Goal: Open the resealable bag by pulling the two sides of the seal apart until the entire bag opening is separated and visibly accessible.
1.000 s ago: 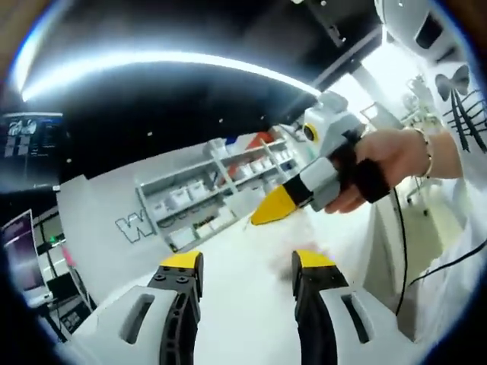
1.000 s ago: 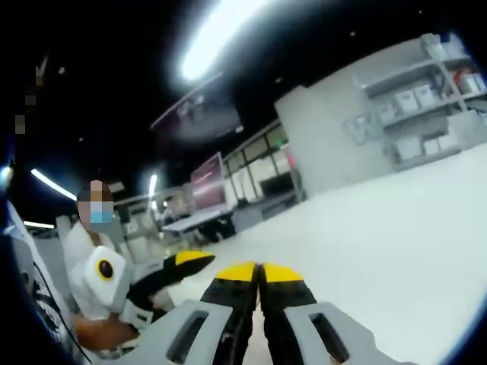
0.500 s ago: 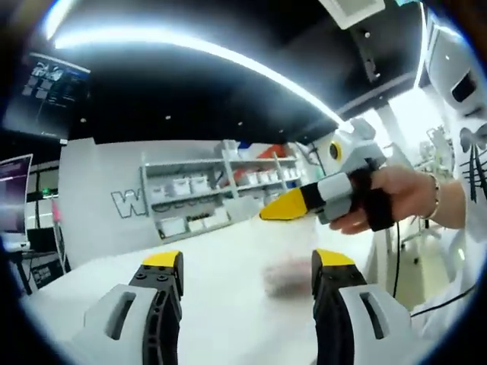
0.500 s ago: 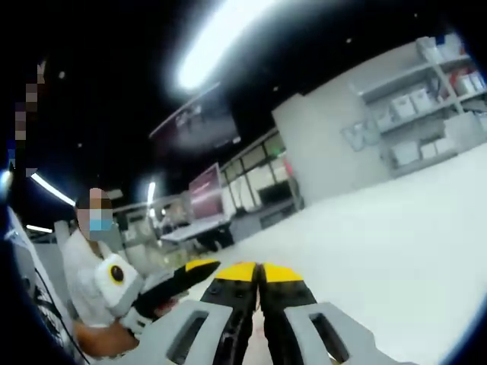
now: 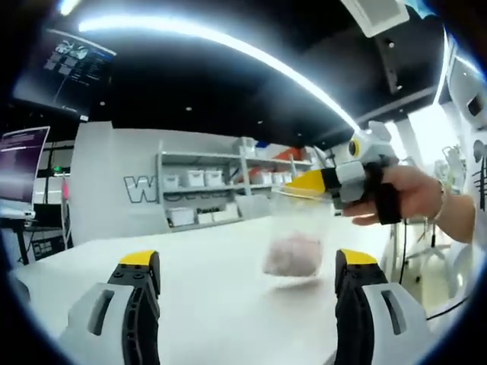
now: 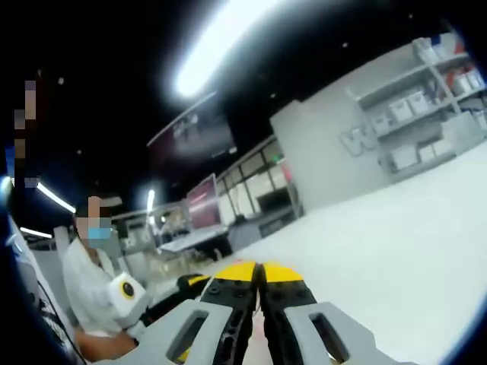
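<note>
Left gripper view, nearest: my left gripper (image 5: 243,262) rises from 6 o'clock with its two yellow-tipped fingers (image 5: 137,258) set wide apart, holding and touching nothing. Between them lies the white table (image 5: 205,304).

Beyond the tips, toward 3 o'clock, hangs the resealable bag (image 5: 295,239), clear, with a pinkish mass in its lower part; blur hides its seal and edges. Its top edge sits at the yellow tip of my right gripper (image 5: 313,182), which enters from 3 o'clock in my hand (image 5: 407,201). Whether the bag's mouth is parted I cannot tell.

Right gripper view: my right gripper's yellow fingertips (image 6: 236,272) are pressed together at 6 o'clock. The bag cannot be made out between them here, so the grip is read from the left gripper view. At 8 o'clock my left gripper shows, partly cut off by the nearer jaws.

Farthest, in the left gripper view: grey shelves (image 5: 202,198) carrying white boxes, and beside them at 10 o'clock wall lettering (image 5: 141,188) beginning "W", the rest covered by the shelves.
</note>
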Motion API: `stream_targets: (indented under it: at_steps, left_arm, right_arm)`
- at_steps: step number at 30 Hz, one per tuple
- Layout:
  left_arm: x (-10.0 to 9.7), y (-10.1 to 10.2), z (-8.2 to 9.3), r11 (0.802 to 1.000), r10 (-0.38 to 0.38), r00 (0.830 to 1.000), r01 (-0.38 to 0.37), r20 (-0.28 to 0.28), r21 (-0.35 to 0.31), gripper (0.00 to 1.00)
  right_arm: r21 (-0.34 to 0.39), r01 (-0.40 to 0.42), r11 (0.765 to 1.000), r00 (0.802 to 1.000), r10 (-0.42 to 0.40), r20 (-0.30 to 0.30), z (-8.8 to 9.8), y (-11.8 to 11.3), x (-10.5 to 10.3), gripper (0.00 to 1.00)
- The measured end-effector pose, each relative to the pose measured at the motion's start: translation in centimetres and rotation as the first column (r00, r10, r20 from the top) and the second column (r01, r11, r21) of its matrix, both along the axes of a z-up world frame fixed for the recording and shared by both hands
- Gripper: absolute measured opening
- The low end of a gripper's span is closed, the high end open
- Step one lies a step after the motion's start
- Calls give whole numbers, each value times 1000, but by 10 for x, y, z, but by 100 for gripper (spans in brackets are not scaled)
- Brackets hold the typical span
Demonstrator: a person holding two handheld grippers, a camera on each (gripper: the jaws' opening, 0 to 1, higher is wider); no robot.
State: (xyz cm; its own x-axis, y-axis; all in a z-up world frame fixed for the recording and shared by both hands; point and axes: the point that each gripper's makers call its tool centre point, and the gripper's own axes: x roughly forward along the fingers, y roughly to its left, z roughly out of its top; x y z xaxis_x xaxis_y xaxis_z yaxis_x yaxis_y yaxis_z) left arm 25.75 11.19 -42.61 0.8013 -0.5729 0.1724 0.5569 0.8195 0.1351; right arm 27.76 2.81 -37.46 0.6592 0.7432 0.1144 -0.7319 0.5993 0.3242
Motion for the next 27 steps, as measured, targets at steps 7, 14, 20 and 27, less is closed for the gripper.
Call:
stream_targets:
  at_steps: [7,14,20,27]
  left_arm:
    - [11,18,-3,998,39,999,-39,-15,-54,99]
    - [14,26,1,996,56,998,-56,3,-72,99]
    - [14,24,-3,996,39,999,-40,-10,-82,99]
    - [15,23,-5,996,36,999,-37,-13,-81,100]
  right_arm:
    - [16,7,1000,1000,-8,14,10,-5,10,0]
    - [22,16,1000,1000,-16,13,14,-8,19,0]
    - [6,32,999,999,-32,20,16,-11,27,0]
    - [-24,49,999,998,-48,34,18,-13,37,0]
